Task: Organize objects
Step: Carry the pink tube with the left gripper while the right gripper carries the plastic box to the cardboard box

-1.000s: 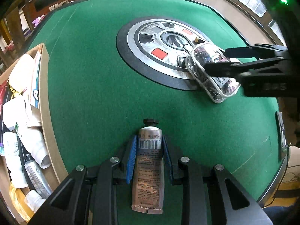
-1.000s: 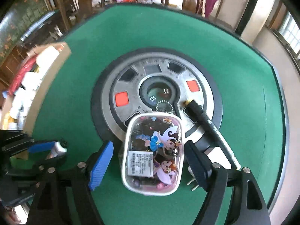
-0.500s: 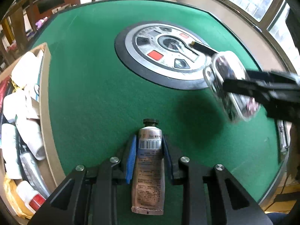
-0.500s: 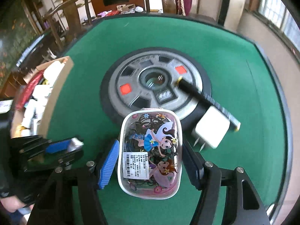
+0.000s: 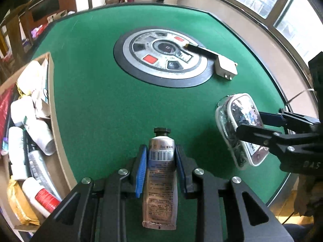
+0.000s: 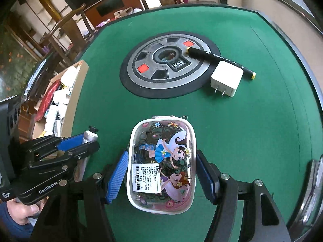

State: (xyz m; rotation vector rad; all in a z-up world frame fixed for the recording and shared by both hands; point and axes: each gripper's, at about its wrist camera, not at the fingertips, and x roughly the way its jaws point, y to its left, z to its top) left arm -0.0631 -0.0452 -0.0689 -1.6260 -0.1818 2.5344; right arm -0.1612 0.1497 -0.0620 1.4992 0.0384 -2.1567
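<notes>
Barcode label faces up on tube in left claw.

silver tube, black cap, clamped lengthwise; clear fairy-print pouch clamped, above felt.

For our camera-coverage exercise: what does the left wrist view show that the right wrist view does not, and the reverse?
Only the left wrist view: the barcode on the tube in the left tool. Only the right wrist view: the fairy picture and price label on the pouch in the right tool. Both: the white charger, black marker, green table, cardboard box.
</notes>
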